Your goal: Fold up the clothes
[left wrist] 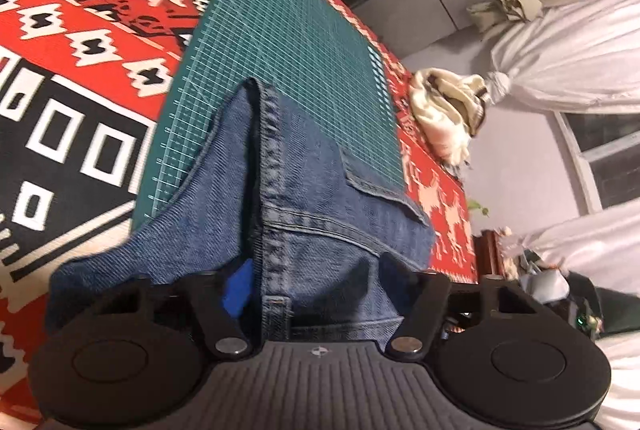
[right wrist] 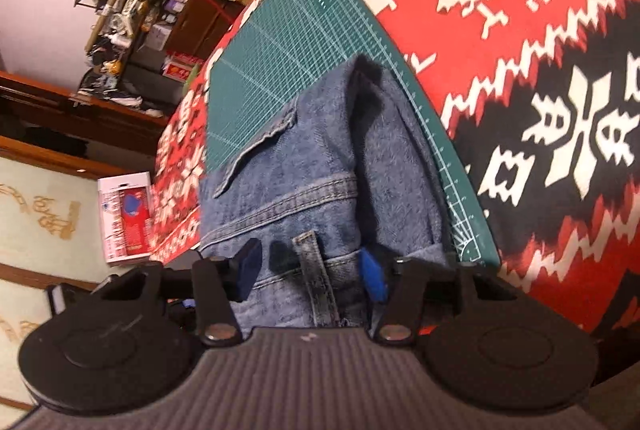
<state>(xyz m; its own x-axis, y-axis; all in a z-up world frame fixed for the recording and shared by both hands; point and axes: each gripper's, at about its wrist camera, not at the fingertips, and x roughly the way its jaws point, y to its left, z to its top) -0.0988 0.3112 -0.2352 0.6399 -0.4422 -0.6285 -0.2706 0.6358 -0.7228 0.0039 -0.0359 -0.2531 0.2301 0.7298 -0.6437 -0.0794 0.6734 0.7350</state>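
While both wrists tilt steeply over the green mat (left wrist: 304, 42), left gripper (left wrist: 316, 282) and right gripper (right wrist: 312, 270) each pinch the jeans (left wrist: 304, 190) waistband.

Left gripper (left wrist: 308, 290): matte black body, two large round discs at either side of the base, each with a shallow oval recess. Between them a grey ribbed plate bearing a small crosshair mark at its top edge. Two black link arms pivot on silver round-head screws. One blue pad (left wrist: 238, 288) visible on the inner finger; the other finger's pad is hidden. Right gripper (right wrist: 312, 272): same build, black discs, grey ribbed plate with a small pale mark, silver pivot screws. Blue pads (right wrist: 374, 280) show on both fingers, the left-hand one darker. No hand or sleeve visible.
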